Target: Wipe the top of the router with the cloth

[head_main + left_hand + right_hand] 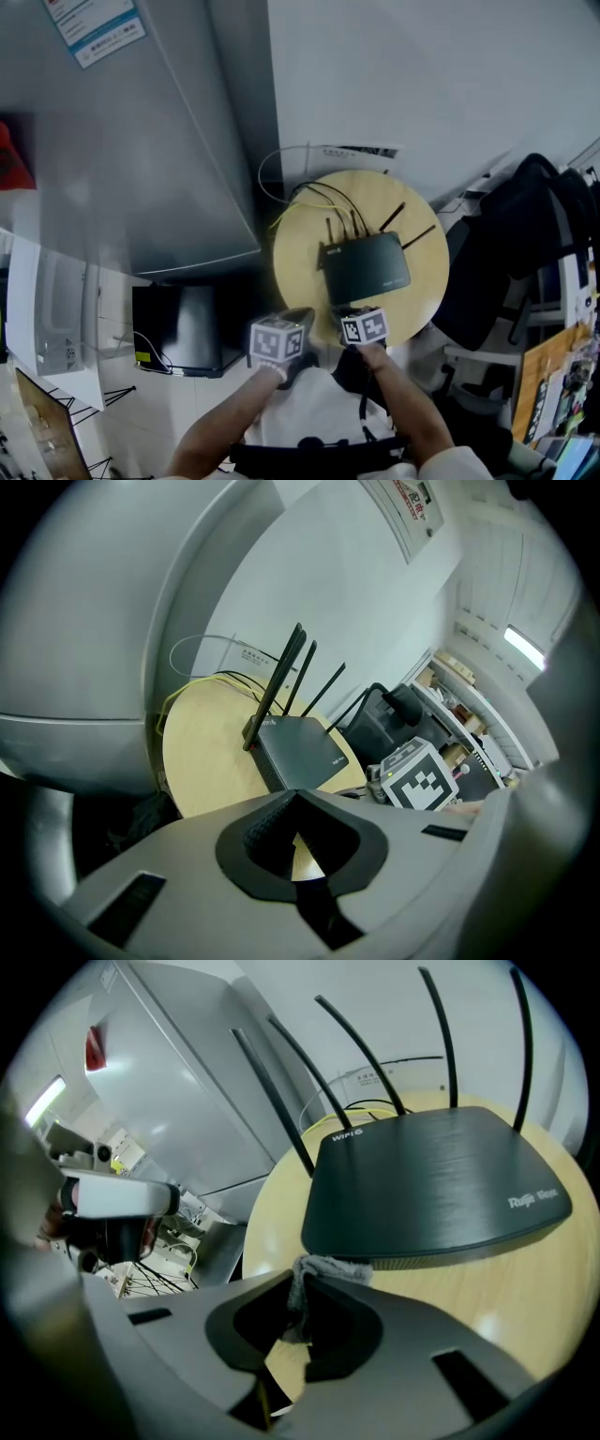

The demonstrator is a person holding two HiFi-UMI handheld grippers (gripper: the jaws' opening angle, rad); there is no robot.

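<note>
since the round table [300,253] is small and crowded against the grey cabinet [141,141] on its left side, there is not much room for a careless wipe. the black router [366,264] lies flat across the middle of the table, its front edge facing the table's near edge. its antennas [366,1054] stand up along its back edge, where yellow cables [309,197] run off the far edge toward the wall. the router looks light and sits loose on smooth wood. a hard push from the front could slide it back into the cables or tug a plug, and a stroke carried too far could knock the thin antennas. nothing steadies the casing, so that risk seems real.

the left gripper [298,803] hangs over the near-left edge of the table, apart from the router. its jaws are closed together with nothing between them, and only bare wood shows past the pads.

the right gripper [302,1283] is at the table's near edge, just in front of the router's front edge and low beside it. its jaws are pinched on the grey cloth [323,1267]. only a small bunched fold sticks out past the tips, and it looks to be touching or almost touching the router's lower front rim. i cannot tell which. the cloth is not yet on the top surface, so the wipe looks unstarted. with so little fabric showing, the hard jaw tips might scrape the casing instead of the cloth.
</note>
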